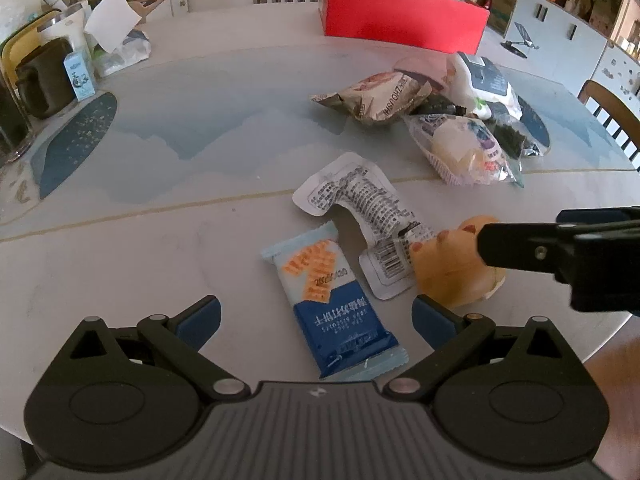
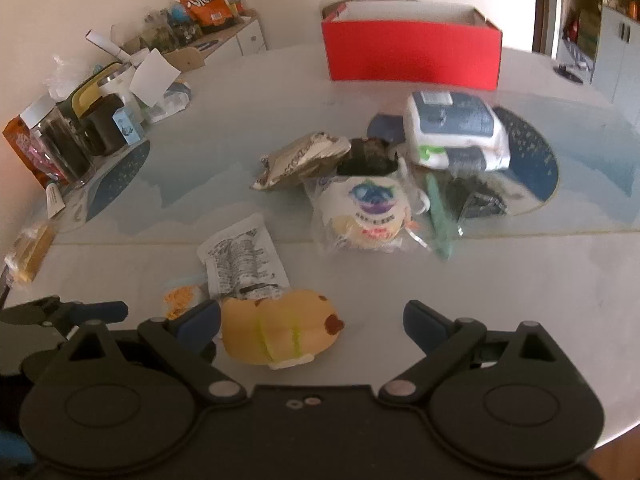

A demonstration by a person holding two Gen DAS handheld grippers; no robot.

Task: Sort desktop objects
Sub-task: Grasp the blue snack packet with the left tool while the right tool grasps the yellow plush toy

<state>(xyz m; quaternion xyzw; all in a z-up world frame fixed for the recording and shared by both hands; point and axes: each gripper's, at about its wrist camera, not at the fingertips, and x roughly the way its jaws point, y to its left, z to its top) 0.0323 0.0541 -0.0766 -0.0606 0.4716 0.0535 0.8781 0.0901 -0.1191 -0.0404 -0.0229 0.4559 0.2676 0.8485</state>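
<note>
Left gripper (image 1: 316, 318) spread wide over a blue-and-white cracker packet (image 1: 330, 304) on the pale round table (image 1: 160, 264). Right gripper (image 2: 312, 318) likewise spread, around a tan soft plush toy (image 2: 276, 330) touching its left finger. Just beside: white printed sachet (image 1: 360, 208). Beyond: heaped snack bags (image 1: 432, 120), red open cardboard box (image 2: 412, 52). Packet mostly hidden behind the sachet in the right wrist view.

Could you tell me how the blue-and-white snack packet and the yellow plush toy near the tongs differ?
The snack packet is a flat, sealed, printed wrapper; the plush toy is rounded and soft-looking. The packet is blue and white with orange print; the toy is yellow with green bands. The packet lies between the open left tongs, the toy between the open right tongs. Both rest on the table, ungripped.
</note>
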